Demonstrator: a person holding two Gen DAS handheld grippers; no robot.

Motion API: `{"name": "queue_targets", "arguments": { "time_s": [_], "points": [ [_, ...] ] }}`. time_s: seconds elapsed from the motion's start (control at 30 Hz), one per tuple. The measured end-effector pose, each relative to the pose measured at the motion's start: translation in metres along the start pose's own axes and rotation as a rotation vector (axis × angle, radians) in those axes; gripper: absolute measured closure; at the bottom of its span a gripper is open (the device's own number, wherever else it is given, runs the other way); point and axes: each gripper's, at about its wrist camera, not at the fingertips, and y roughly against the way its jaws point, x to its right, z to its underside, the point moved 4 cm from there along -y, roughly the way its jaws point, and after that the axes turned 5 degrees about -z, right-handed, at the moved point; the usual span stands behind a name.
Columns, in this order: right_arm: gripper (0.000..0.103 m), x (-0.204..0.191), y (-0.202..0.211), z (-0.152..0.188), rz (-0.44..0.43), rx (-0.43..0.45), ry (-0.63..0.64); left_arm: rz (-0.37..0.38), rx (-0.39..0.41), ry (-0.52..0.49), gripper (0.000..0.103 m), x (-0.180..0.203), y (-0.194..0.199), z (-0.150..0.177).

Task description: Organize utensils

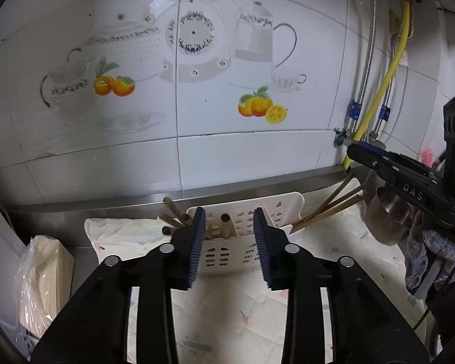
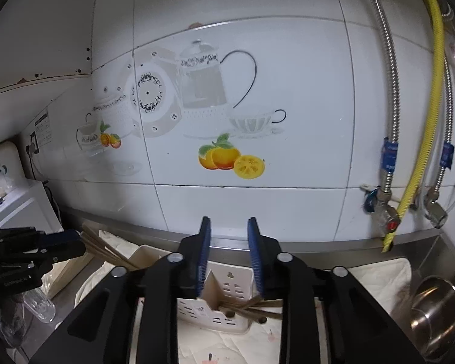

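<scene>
On the far left of the left wrist view a bagged stack of pale paper (image 1: 42,276) sits on the steel counter (image 1: 60,221), just beside a cream quilted cloth (image 1: 227,309) that covers most of the counter. On that cloth stands a white slotted utensil holder (image 1: 248,212), close to the tiled wall (image 1: 197,157). Brown chopsticks (image 1: 174,217) stick up out of its left compartment, tilted leftward. The left gripper (image 1: 229,242) hangs in front of the holder with its blue-padded jaws spread and nothing between them. Further right, more chopsticks (image 1: 330,206) lean out past the holder's right edge (their lower ends are hidden). Beyond them a steel pot (image 1: 385,221) shows beneath the right gripper (image 1: 353,151), seen from the side.

In the right wrist view the right gripper (image 2: 229,257) is parted and empty above the holder (image 2: 236,285), where a bundle of chopsticks (image 2: 245,305) lies across the compartments. A yellow hose (image 2: 430,97) runs down the wall at right
</scene>
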Motion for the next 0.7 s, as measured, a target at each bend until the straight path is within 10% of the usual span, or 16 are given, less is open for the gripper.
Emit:
{"name": "queue_targets", "arguments": {
  "time_s": [0.7],
  "points": [
    [0.029, -0.027, 0.065, 0.068, 0.057, -0.064, 0.033, -0.048, 0.076, 0.071, 0.014, -0.011, 0.053, 0.064]
  ]
}}
